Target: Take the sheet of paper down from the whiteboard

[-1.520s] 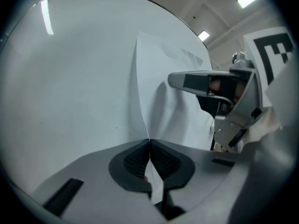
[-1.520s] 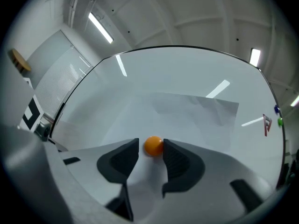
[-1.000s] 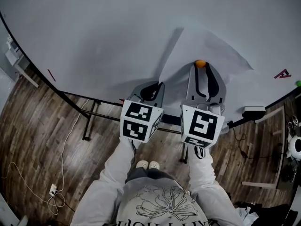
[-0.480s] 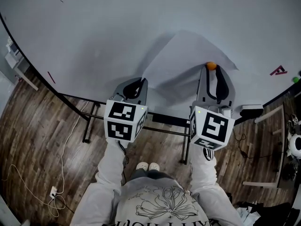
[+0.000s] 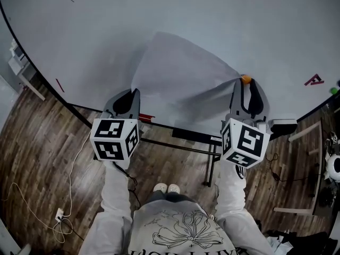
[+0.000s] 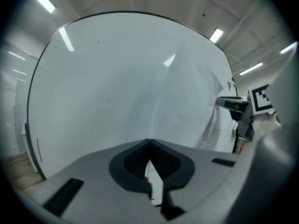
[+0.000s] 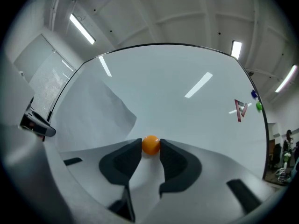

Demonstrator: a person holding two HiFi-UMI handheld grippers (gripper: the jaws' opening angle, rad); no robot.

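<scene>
Sheet of paper [image 5: 180, 73] was in front of the whiteboard [image 5: 159, 9], stretched and creased between the two tongs, top corner pointing up the board. Its lower-left corner ran into the left tongs [image 5: 132, 92]. The left gripper view showed those tongs [image 6: 149, 141] pressed together at the tips with a thin white strip of the sheet between the pads, so they were clamped on the paper. The rest of the sheet [image 6: 187, 101] spread up and to the right in that view.

The sheet's right corner ended at an orange ball magnet [image 5: 246, 79] on the board. The right tongs [image 5: 245, 82] sat around it. In the right gripper view the tongs [image 7: 151, 146] were partly apart, both pads touching the sides of the ball [image 7: 151, 144], so they were gripping it. The paper [image 7: 93, 111] billowed to the left there.

Each gripper carried its marker cube, left [image 5: 114, 139] and right [image 5: 244, 142], held by grey-sleeved arms. Further right on the board there was a red A-shaped mark [image 5: 317, 80], and a green magnet [image 5: 334, 91] at the board's edge. The right gripper view also showed a blue magnet [image 7: 253, 94] just above the green one [image 7: 258, 106]. A short red stroke [image 5: 58, 84] was near the board's left edge. Wooden floor [image 5: 42, 158] lay below, with a cable and socket [image 5: 59, 214].
</scene>
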